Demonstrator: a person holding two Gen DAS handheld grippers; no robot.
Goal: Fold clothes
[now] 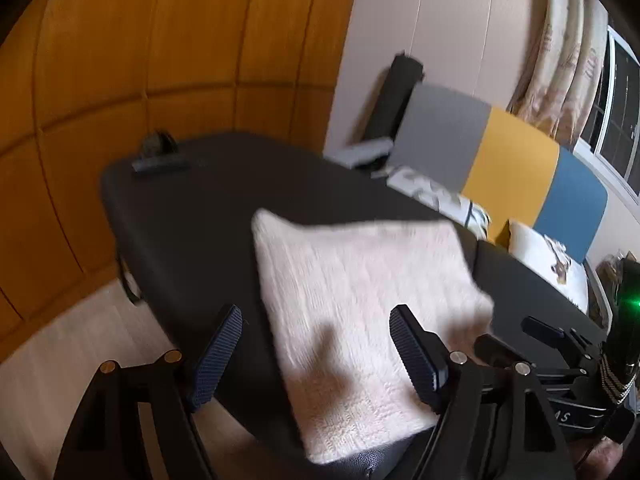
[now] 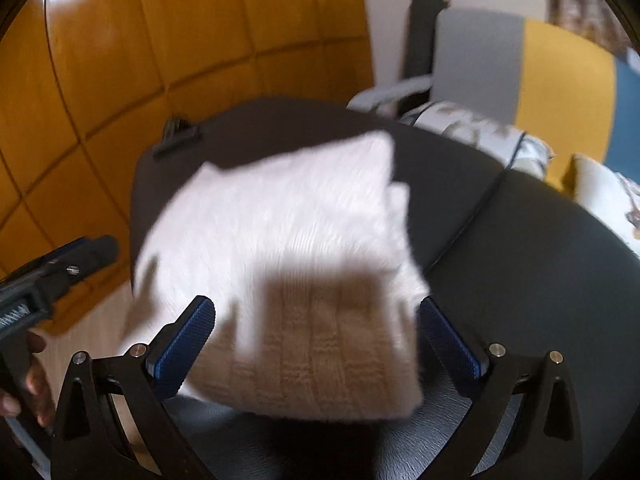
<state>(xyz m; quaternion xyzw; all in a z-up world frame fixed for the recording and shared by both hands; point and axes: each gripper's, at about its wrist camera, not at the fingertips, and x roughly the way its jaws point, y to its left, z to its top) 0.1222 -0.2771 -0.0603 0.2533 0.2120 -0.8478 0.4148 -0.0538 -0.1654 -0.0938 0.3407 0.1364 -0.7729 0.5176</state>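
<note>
A dark leather-look table [image 1: 208, 216] stands before an orange wood-panelled wall [image 1: 160, 48]. Beside it, a grey, yellow and blue headboard [image 1: 508, 160] backs patterned white pillows [image 1: 548, 256].

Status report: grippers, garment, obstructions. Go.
Left gripper open, right gripper open, both empty. White knit garment folded on the dark table. Nothing in the way.

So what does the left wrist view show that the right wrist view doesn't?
Only the left wrist view: the window, curtains and the right tool, at its right edge. Only the right wrist view: the left tool and a hand at its left edge. Both: the folded white knit on the dark table, both tools open, and the headboard.
</note>
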